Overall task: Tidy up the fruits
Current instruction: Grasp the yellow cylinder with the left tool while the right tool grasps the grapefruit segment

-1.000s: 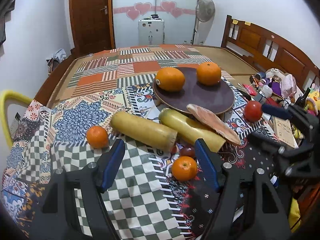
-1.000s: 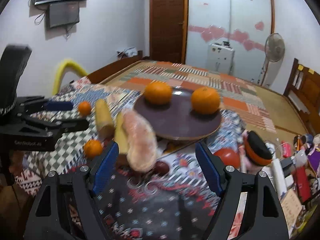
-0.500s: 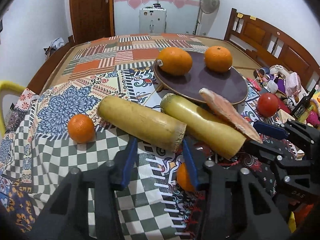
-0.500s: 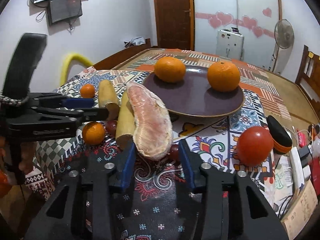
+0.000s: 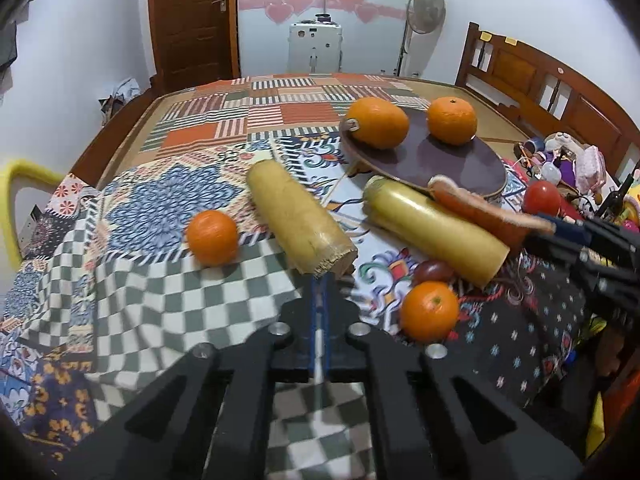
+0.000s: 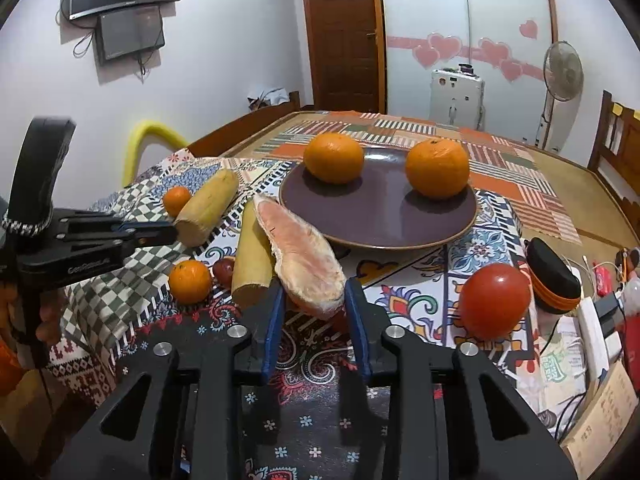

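Right gripper (image 6: 314, 300): blue-padded fingers clamped on the near end of the pink pomelo segment (image 6: 298, 256). Segment lies tilted, its far tip up against the rim of the dark plate (image 6: 376, 216), its left side leaning on a yellow cane piece (image 6: 250, 256).

Left gripper (image 5: 320, 292): fingers pressed together, nothing between them, tips just short of the cut end of the second yellow cane piece (image 5: 298, 220). In the right wrist view it shows at the left edge, tips meeting that piece's end.

Plate contents: two large oranges (image 6: 334, 158) and (image 6: 438, 168), apart from each other, both toward the far side. Near half of the plate is bare.

On the patterned cloth (image 5: 160, 300):
- small orange (image 5: 428, 310) near the left gripper, right of its fingers
- another small orange (image 5: 212, 236) left of the cane piece
- dark red grape-like fruit (image 5: 432, 270) tucked between the near small orange and the first cane piece
- red tomato (image 6: 494, 300) right of the right gripper, well apart from the plate

Obstructions: both cane pieces lie across the cloth between the left-side small fruit and the plate. Clutter at the right table edge beside the tomato: a black-and-orange case (image 6: 554, 278), cables, a cardboard box (image 6: 604, 416).
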Demonstrator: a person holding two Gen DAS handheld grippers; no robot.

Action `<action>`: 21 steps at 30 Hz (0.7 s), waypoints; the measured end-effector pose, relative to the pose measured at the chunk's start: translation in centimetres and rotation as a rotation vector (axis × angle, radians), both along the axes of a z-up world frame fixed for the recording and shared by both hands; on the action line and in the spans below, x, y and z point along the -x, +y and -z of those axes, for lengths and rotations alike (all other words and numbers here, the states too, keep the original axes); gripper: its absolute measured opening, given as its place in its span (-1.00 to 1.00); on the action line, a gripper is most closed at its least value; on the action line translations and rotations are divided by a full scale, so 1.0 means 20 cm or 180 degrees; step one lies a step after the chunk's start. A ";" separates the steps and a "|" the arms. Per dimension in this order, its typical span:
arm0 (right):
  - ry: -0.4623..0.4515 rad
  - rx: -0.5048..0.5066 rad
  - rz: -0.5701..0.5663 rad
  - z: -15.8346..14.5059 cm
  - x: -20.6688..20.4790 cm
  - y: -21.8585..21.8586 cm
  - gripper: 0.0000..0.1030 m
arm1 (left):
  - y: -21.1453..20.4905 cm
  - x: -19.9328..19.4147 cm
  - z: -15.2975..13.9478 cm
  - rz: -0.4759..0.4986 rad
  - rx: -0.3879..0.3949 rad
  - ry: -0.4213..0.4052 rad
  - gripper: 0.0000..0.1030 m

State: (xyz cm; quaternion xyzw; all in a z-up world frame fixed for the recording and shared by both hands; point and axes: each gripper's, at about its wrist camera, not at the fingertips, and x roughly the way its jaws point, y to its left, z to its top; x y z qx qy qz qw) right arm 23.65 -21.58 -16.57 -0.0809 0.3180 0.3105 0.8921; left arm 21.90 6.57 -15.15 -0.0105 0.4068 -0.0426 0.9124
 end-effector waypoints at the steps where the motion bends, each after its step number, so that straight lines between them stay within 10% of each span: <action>1: 0.0009 -0.0025 0.0004 -0.01 0.00 -0.01 -0.56 | 0.01 0.02 -0.01 0.0001 -0.0016 -0.0012 -1.00; 12: 0.0047 0.0005 0.0013 -0.01 0.00 -0.02 -0.59 | 0.07 0.09 -0.08 -0.0043 -0.0030 -0.0002 -0.90; 21: 0.0100 0.0102 -0.0037 0.03 -0.06 0.02 -0.49 | 0.01 -0.01 -0.04 -0.0141 -0.0060 -0.0045 0.10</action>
